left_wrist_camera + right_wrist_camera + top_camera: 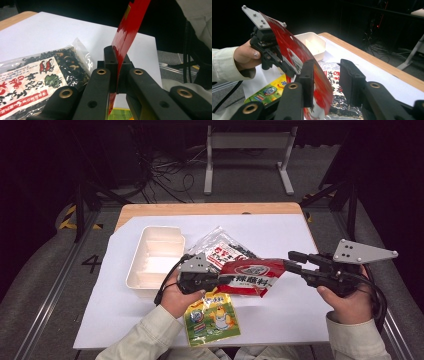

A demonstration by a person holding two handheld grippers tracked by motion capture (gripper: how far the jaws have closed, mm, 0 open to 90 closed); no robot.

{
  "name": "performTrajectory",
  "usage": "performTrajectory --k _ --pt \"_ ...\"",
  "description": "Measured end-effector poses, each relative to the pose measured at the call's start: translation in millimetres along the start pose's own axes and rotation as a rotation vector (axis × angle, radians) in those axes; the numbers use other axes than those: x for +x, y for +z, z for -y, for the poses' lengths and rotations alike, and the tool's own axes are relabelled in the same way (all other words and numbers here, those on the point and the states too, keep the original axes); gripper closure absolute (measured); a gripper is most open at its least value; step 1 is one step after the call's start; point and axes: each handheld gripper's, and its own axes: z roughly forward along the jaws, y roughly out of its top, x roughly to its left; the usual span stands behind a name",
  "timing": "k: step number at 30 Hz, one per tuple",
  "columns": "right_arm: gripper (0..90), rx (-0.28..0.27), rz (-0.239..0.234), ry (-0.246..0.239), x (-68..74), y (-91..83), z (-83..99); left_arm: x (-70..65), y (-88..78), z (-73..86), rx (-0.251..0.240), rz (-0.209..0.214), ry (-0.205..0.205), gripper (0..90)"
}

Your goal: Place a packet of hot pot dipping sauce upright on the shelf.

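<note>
A red snack packet (252, 276) hangs in the air over the white sheet, held level. My left gripper (225, 279) is shut on its left edge; in the left gripper view the red packet (128, 22) rises from between the closed left gripper (117, 57) jaws. My right gripper (294, 261) is open at the packet's right end. In the right gripper view the red packet (287, 45) passes between the spread jaws of the right gripper (327, 72), close against one jaw.
A clear bag of dark dried food (222, 247) lies beneath the packet, and a yellow-green packet (212, 317) lies near the front edge. A white divided tray (152, 260) stands at the left. The white sheet (290, 320) covers the wooden table (200, 209).
</note>
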Motion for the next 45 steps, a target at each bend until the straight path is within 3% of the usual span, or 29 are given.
performTrajectory --k 8,18,35,45 --pt "55.7 0.020 0.073 0.013 -6.8 1.4 7.6 6.0 -13.6 -0.5 0.013 -0.032 -0.024 90.0" --pt "54.3 0.035 0.136 0.048 -21.6 -3.3 17.8 13.6 -30.2 -2.5 -0.004 -0.058 -0.043 90.0" --pt "56.1 0.071 0.166 0.102 -42.7 -4.6 34.9 24.5 -58.8 -11.0 -0.033 -0.104 -0.022 90.0" --pt "55.8 0.073 0.156 0.127 -48.4 -3.7 40.8 32.4 -78.1 -16.4 -0.041 -0.150 -0.019 90.0"
